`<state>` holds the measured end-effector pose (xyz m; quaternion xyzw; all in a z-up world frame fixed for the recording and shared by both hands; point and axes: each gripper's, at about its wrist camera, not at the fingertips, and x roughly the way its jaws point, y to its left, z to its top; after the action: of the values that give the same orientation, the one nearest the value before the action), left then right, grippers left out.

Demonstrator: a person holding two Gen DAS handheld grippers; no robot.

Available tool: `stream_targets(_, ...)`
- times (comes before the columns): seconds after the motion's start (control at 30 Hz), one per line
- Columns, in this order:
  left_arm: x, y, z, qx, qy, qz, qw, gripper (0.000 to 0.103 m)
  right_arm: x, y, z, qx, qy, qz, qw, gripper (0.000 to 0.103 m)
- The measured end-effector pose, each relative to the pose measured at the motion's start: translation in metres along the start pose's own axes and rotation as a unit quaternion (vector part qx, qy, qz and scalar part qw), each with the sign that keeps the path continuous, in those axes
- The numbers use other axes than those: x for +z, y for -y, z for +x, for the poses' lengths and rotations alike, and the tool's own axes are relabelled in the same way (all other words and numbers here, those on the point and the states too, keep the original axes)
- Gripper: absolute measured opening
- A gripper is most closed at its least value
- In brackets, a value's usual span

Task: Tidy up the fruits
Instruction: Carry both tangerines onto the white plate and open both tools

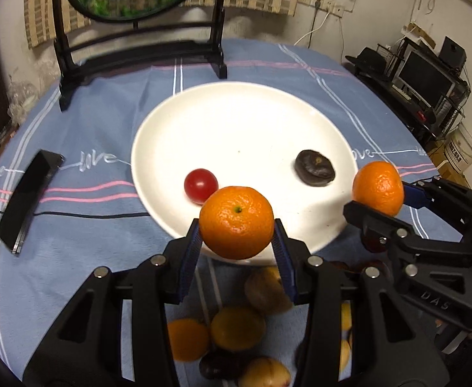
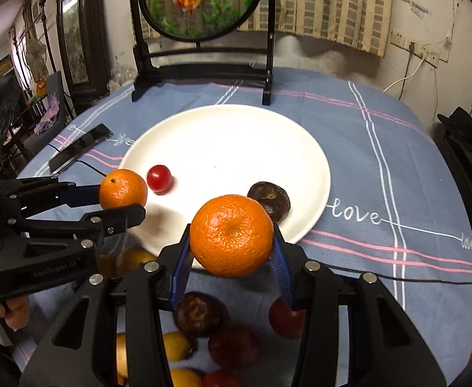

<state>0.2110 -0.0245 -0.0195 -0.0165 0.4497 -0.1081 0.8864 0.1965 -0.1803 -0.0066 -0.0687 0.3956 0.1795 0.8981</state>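
Note:
A white plate [image 1: 242, 119] lies on the blue cloth and holds a red cherry tomato [image 1: 201, 185] and a dark brown fruit [image 1: 314, 167]. My left gripper [image 1: 236, 227] is shut on a mandarin [image 1: 236, 222] above the plate's near rim. My right gripper [image 2: 232, 240] is shut on another mandarin [image 2: 232, 234], also over the near rim; it shows at the right of the left wrist view [image 1: 377, 187]. The plate [image 2: 236, 129], tomato [image 2: 159, 178] and dark fruit [image 2: 269, 200] also show in the right wrist view, with the left gripper's mandarin [image 2: 123, 188] at the left.
Loose yellow, orange and dark red fruits [image 1: 236, 327] lie on the cloth under the grippers, also in the right wrist view [image 2: 200, 314]. A black phone [image 1: 26, 200] with a cable lies left of the plate. A black stand with a round picture [image 2: 200, 48] stands behind the plate.

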Motion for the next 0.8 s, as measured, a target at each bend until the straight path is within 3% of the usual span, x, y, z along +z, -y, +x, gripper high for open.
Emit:
stream_targets(0.3,0.008,-0.005,0.031,0.009,-0.028,-0.006,0.9996,0.045,0.008,-0.001,0.037,-0.005,-0.038,-0.009,0.999,0.046)
stream_targets(0.4,0.010,-0.004,0.034,0.017,-0.031,-0.005,0.9994,0.049,0.007,-0.002,0.041,-0.010,-0.045,-0.010,0.999,0.053)
stream_targets(0.43,0.010,-0.004,0.032,0.021,-0.027,-0.006,0.9994,0.051,0.006,-0.001,0.038,-0.012,-0.039,-0.008,0.999,0.056)
stream_targets(0.5,0.010,-0.004,0.025,0.032,-0.013,-0.004,0.9994,0.065,0.006,0.003,0.032,-0.015,-0.031,-0.001,0.999,0.060)
stream_targets(0.8,-0.012,-0.006,-0.028,0.041,0.033,-0.009,0.9986,0.073,-0.020,0.015,-0.013,-0.005,-0.008,0.035,0.999,0.064)
